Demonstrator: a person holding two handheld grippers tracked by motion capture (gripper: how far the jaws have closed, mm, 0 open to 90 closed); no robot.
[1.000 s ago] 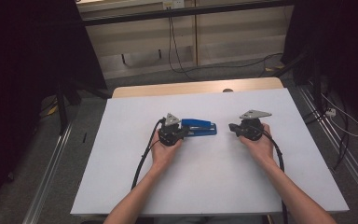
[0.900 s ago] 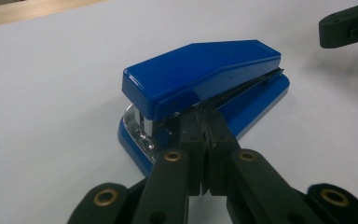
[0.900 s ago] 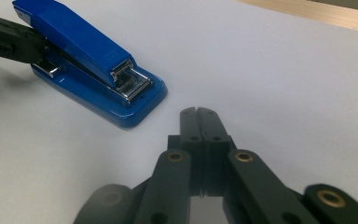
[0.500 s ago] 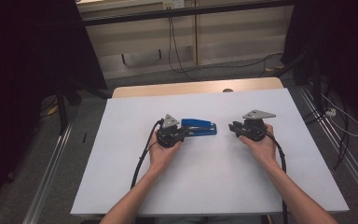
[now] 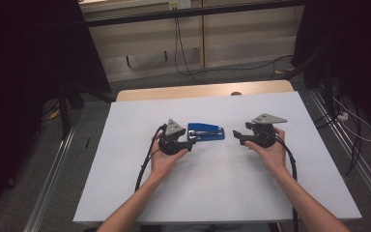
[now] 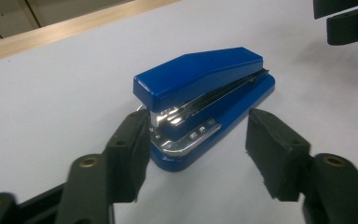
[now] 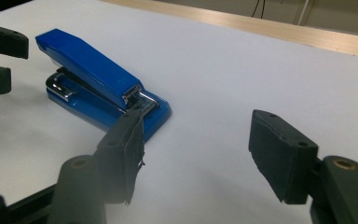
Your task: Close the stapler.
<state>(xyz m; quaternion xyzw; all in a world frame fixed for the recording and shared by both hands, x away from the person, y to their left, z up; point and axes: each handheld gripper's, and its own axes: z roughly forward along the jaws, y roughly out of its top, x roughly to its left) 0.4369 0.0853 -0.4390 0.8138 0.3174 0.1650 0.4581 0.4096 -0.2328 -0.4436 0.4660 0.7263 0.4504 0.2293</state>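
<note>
Subject: one blue stapler [image 5: 206,131], taken as the reference for all positions below.

Stapler: it lies flat on the white tabletop [image 5: 222,193], near the middle of the sheet, long axis running across the high view. Its top arm is down over a chrome magazine and blue base. In the left gripper view the stapler [image 6: 200,100] presents one short end, with the chrome plate exposed at that end. In the right gripper view the stapler [image 7: 102,86] presents its opposite end.

Left claw [image 5: 191,140]: positioned at the stapler's left end, held in the person's left hand [image 5: 164,157]. Its jaws have just been opening and now stand spread. In the left gripper view the left claw [image 6: 196,154] straddles the near end of the stapler: one pad sits just beside the stapler's corner, the other stands clear of its side. Neither pad presses on it; whether the nearer pad touches cannot be told. The stapler rests on the tabletop, not lifted.

Right claw [image 5: 238,137]: positioned off the stapler's right end, apart from it, held in the person's right hand [image 5: 270,152]. Its jaws have likewise just been opening and stand spread, with bare tabletop between them. In the right gripper view the right claw [image 7: 196,154] points past the stapler's end; the stapler lies beyond and beside one pad.

Both claws face each other with the stapler between them. A wooden edge [image 5: 203,91] shows beyond the stapler, at the far side of the white sheet.
</note>
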